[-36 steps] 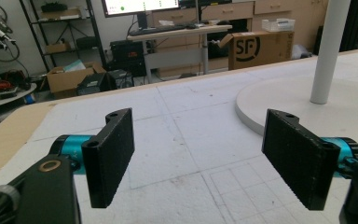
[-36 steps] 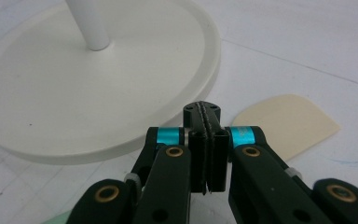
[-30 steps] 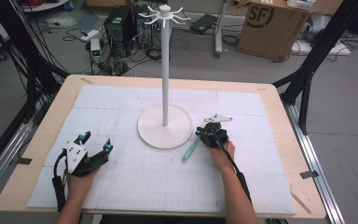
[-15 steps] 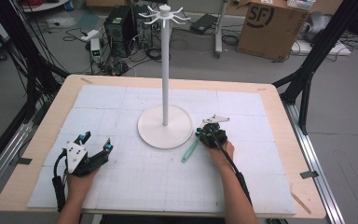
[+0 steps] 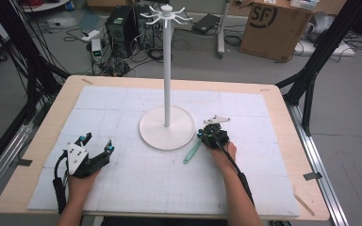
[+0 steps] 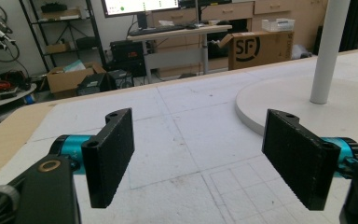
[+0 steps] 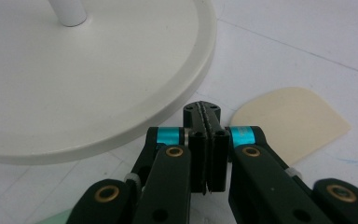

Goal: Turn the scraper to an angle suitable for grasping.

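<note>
Heads up: your right gripper [image 5: 206,136] has its fingers pressed flat together, right over the spatula [image 5: 192,153]. I can't tell if they've pinched the neck or just closed on air. If it's air, you lift and it stays on the surface [image 5: 122,188]. If it's a thin edge grip, the long green handle probably swings down and slips out. The stand base [image 5: 167,129] is just beside you too, so a sideways pull could bump its rim.

The spatula lies flat and diagonal. Its handle points back toward you and left, and its cream blade [image 7: 291,123] points away to the right of the fingers.

Your left gripper [image 5: 96,143] sits well apart, fingers wide open and holding nothing.
</note>
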`<state>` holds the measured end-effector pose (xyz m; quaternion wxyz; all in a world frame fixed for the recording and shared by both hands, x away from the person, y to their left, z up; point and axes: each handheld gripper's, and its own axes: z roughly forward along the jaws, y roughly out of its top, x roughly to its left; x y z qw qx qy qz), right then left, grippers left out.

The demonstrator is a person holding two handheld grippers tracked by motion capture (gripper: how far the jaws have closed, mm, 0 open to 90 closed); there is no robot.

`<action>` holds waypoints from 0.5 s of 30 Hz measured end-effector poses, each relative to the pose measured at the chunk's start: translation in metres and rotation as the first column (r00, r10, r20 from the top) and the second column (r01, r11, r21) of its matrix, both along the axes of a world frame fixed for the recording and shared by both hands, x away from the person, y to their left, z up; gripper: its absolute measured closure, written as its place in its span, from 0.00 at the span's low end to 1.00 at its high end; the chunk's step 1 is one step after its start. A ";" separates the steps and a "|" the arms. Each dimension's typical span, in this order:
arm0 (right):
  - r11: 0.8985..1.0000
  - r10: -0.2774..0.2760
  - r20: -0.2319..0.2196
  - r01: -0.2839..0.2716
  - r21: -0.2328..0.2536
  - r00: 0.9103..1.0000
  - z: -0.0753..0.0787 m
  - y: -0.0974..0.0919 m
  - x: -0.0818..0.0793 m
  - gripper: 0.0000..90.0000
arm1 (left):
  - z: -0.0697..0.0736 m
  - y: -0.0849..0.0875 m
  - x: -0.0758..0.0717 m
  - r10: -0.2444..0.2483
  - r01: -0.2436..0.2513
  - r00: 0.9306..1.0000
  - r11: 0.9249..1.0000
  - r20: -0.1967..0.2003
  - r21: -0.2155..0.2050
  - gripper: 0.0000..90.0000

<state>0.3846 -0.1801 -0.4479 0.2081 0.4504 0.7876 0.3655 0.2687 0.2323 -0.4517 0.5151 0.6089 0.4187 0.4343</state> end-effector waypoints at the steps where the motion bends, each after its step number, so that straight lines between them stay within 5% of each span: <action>1: 1.000 -0.003 -0.001 0.003 0.000 1.000 0.000 0.000 0.000 1.00 | 0.000 0.000 0.000 -0.001 0.001 1.000 1.000 0.001 -0.001 0.29; 15: 1.000 0.007 -0.029 -0.007 -0.004 1.000 0.003 -0.003 -0.003 1.00 | 0.000 0.000 0.000 -0.005 0.005 1.000 1.000 0.005 0.000 0.28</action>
